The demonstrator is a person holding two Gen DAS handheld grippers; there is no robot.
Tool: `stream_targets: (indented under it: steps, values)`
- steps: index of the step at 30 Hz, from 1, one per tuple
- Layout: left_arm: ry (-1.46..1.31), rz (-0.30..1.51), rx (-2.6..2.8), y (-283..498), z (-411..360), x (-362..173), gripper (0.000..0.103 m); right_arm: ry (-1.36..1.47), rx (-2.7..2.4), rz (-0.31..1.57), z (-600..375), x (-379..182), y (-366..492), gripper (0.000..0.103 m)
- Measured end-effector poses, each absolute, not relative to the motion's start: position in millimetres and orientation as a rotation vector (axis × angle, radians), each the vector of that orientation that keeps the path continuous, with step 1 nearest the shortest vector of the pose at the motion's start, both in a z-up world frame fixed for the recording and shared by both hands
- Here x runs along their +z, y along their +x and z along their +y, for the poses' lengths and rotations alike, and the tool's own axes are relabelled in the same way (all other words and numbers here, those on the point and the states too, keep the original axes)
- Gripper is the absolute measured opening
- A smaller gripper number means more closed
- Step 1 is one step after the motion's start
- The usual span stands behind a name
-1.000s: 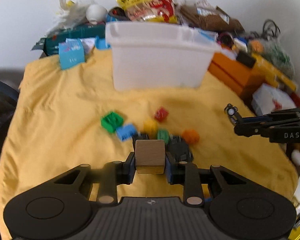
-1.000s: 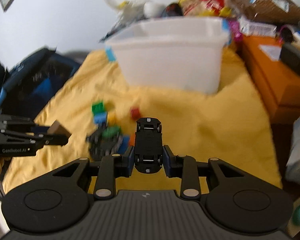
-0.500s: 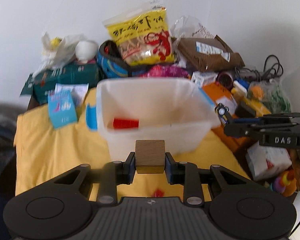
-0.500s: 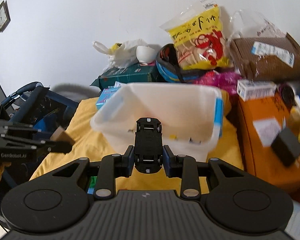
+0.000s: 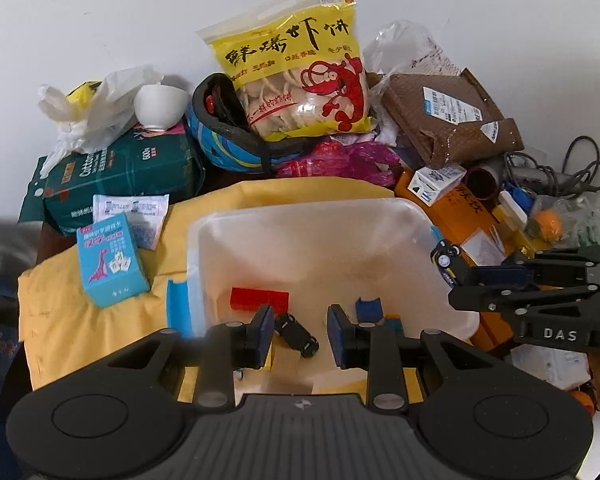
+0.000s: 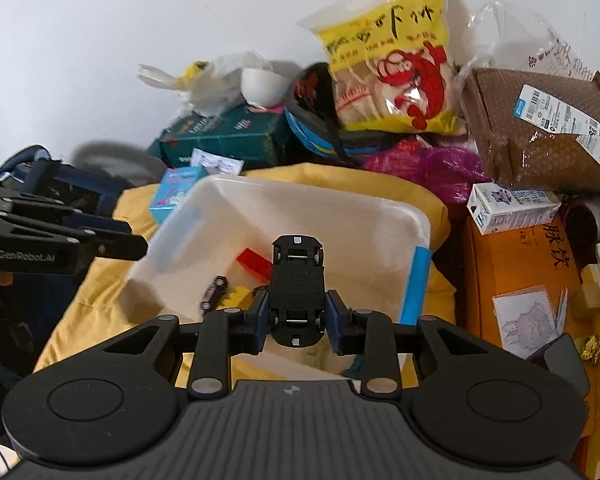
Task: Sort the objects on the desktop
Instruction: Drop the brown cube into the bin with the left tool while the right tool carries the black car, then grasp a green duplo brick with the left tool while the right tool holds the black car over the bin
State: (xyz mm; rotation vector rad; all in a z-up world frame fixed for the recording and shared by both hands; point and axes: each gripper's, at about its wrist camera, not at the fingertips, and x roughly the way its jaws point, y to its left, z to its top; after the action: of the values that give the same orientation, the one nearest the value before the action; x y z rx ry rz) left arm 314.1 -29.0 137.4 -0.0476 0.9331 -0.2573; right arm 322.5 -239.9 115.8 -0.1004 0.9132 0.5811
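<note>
1. Toy car (image 6: 297,288), black and belly-up, sits clenched in the right gripper (image 6: 296,316) above the white bin (image 6: 384,220), near its right rim.
2. Left gripper (image 5: 298,330) hangs released over the bin, holding nothing.
3. Risk: letting go this close to the rim could bounce the car out onto the yellow cloth (image 6: 84,320).

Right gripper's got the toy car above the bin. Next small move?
Probably open the right gripper: it is shut on the black toy car, which hangs over the white bin, and the left gripper is open and empty over the same bin.
</note>
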Motion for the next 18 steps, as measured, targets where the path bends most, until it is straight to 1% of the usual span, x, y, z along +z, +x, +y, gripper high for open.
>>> stream_targets:
  steps: [1,6,10,12,13,14,16,18]
  values:
    - [-0.041,0.937,-0.258,318,-31,136,0.03,-0.101,0.575,0.922,-239,113,326,0.033]
    - [0.001,0.95,-0.229,328,-35,126,0.03,-0.152,0.568,0.926,-230,105,335,0.033]
    - [-0.01,0.894,-0.217,317,-32,132,0.03,-0.12,0.589,0.893,-233,105,321,0.033]
    - [-0.023,0.819,-0.236,291,-29,132,0.044,-0.116,0.608,0.871,-237,106,306,0.033]
    - [-0.007,0.8,-0.247,274,-28,127,0.059,-0.114,0.624,0.857,-240,107,297,0.033]
    - [0.012,0.782,-0.267,253,-26,116,0.064,-0.119,0.644,0.843,-244,108,284,0.033]
    - [0.032,0.794,-0.288,221,-19,88,0.064,-0.127,0.666,0.82,-248,109,264,0.033]
    - [0.039,0.851,-0.261,193,-7,49,0.064,-0.121,0.683,0.828,-253,104,247,0.033]
